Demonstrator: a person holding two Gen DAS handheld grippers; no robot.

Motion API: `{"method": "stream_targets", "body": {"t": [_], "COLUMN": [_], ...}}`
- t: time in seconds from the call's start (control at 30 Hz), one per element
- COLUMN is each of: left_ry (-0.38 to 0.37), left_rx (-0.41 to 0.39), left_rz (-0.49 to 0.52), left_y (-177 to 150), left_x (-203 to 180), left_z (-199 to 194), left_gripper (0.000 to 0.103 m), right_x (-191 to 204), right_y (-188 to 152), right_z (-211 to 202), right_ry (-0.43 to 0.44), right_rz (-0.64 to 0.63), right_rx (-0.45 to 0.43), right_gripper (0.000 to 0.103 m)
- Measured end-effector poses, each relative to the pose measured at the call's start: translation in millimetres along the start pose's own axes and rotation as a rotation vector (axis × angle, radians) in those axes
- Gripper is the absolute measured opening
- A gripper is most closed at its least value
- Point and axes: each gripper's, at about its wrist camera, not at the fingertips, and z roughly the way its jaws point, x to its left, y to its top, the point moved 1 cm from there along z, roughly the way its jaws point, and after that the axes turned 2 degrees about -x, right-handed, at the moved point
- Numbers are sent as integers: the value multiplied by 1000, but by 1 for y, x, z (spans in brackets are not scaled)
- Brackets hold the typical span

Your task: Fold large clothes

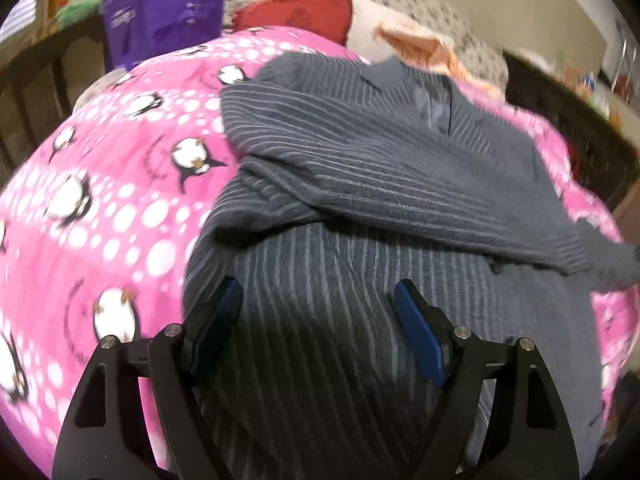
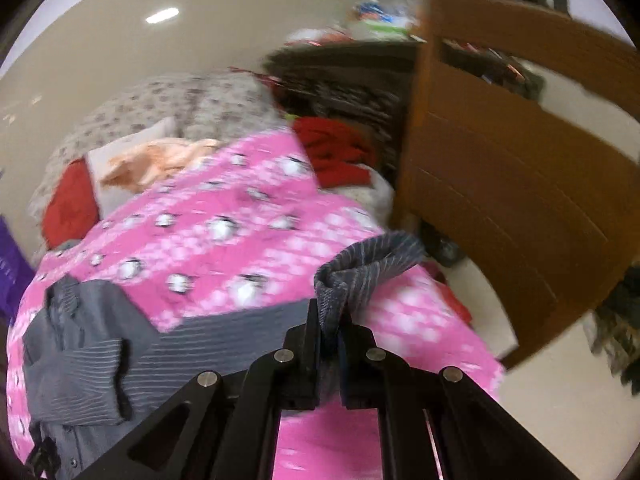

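Observation:
A grey pinstriped shirt (image 1: 360, 184) lies on a pink penguin-print blanket (image 1: 92, 208), one sleeve folded across its body. My left gripper (image 1: 318, 300) is open and empty just above the shirt's lower part, its blue pads (image 1: 416, 332) wide apart. My right gripper (image 2: 330, 320) is shut on a bunched sleeve or edge of the shirt (image 2: 360, 268) and holds it lifted above the blanket (image 2: 224, 240). The rest of the shirt (image 2: 88, 344) lies flat at the lower left of the right wrist view.
A red pillow (image 1: 304, 10), a peach cloth (image 1: 416, 42) and a purple bag (image 1: 160, 4) lie at the head of the bed. A wooden door (image 2: 520, 184) stands right of the bed, red clothing (image 2: 336, 152) near it.

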Motion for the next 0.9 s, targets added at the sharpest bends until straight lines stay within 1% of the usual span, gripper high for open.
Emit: {"method": "stream_targets", "body": {"t": [0.03, 0.07, 0.1, 0.17, 0.2, 0.23, 0.27, 0.33, 0.37, 0.4, 0.43, 0.47, 0.5, 0.53, 0.57, 0.6, 0.63, 0.67, 0.7, 0.73, 0.77, 0.8, 0.83, 0.87, 0.9], "left_ry": [-2, -3, 3, 16, 21, 18, 12, -1, -5, -6, -5, -5, -4, -3, 0, 4, 9, 14, 13, -4, -50, -86, -141, -189, -270], "left_rx": [2, 8, 4, 6, 7, 6, 6, 3, 1, 2, 2, 2, 3, 4, 8, 14, 21, 30, 18, -14, -71, -105, -129, -123, -79], "left_rz": [11, 27, 49, 67, 75, 78, 74, 64, 60, 60, 61, 61, 61, 62, 66, 69, 71, 71, 61, 48, 43, 51, 75, 96, 128], "left_y": [-4, -7, -10, -11, -11, -11, -11, -12, -12, -12, -12, -12, -12, -12, -12, -11, -9, -5, -1, 6, 17, 27, 41, 52, 65], "left_x": [-1, -2, -5, -9, -11, -11, -10, -8, -7, -7, -7, -7, -7, -8, -9, -9, -10, -12, -14, -18, -27, -35, -51, -63, -83], "left_z": [2, 5, 8, 8, 9, 9, 9, 9, 9, 9, 9, 9, 9, 9, 9, 9, 8, 5, -2, -12, -27, -36, -41, -39, -28], "left_gripper": [79, 79, 80, 82, 83, 84, 84, 84, 84, 84, 84, 84, 84, 84, 84, 84, 84, 84, 84, 84, 84, 84, 84, 84, 84], "right_x": [15, 43, 60, 115, 151, 173, 207, 253, 279, 306, 323, 335, 344, 345, 341, 334, 326, 312, 300, 287, 270, 264, 256, 250, 246], "right_y": [2, 3, 3, -3, -11, -18, -30, -53, -69, -91, -109, -128, -151, -167, -179, -181, -182, -184, -185, -188, -195, -199, -204, -213, -222], "right_z": [0, 0, 1, 6, 12, 15, 20, 30, 35, 43, 51, 62, 76, 85, 85, 77, 68, 55, 45, 35, 24, 22, 23, 27, 35], "right_ry": [24, 75, 111, 194, 242, 263, 302, 365, 389, 410, 417, 410, 382, 365, 352, 354, 348, 341, 340, 348, 382, 404, 420, 423, 412], "right_rz": [-14, -36, -49, -101, -147, -173, -215, -282, -343, -435, -498, -555, -608, -635, -643, -642, -643, -620, -593, -561, -513, -487, -465, -447, -433], "right_rx": [-13, -30, -38, -51, -44, -43, -37, -24, -21, -14, 2, 32, 83, 128, 117, 79, 74, 65, 52, 43, 43, 60, 88, 126, 168], "right_gripper": [6, 6, 6, 5, 5, 6, 6, 6, 6, 6, 6, 14, 20, 34, 40, 49, 64, 66, 66, 67, 69, 69, 69, 69, 69]}}
